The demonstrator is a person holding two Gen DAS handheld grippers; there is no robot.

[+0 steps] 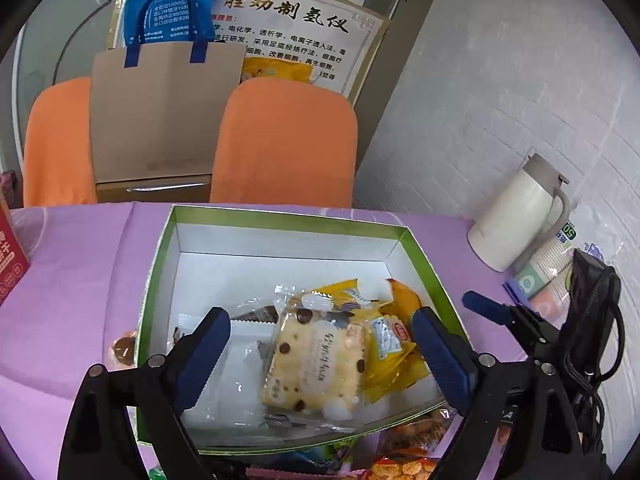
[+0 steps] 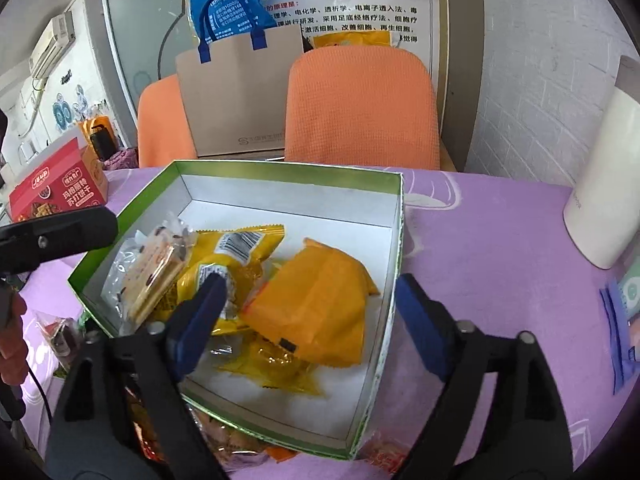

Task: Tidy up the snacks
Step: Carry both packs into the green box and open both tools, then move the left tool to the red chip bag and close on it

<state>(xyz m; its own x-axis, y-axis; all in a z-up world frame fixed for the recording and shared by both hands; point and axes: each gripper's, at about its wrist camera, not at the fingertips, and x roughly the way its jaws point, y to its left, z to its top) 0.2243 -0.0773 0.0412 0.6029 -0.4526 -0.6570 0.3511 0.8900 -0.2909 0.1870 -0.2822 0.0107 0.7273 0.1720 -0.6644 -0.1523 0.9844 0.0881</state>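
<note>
A green-rimmed box (image 1: 280,216) with a white inside stands on the purple table; it also shows in the right wrist view (image 2: 288,168). It holds a clear-wrapped chocolate-chip cracker pack (image 1: 316,360), yellow snack packets (image 1: 392,344) and an orange packet (image 2: 316,300). My left gripper (image 1: 320,348) is open above the cracker pack, holding nothing. My right gripper (image 2: 308,312) is open over the orange packet, with one finger inside the box and the other outside its right wall. The cracker pack (image 2: 148,276) leans at the box's left side.
More snack packs (image 1: 400,464) lie in front of the box. A white jug (image 1: 516,216) and a plastic packet (image 1: 548,276) are at the right. A red biscuit box (image 2: 56,192) is at the left. Two orange chairs (image 2: 360,108) and a paper bag (image 2: 236,92) stand behind the table.
</note>
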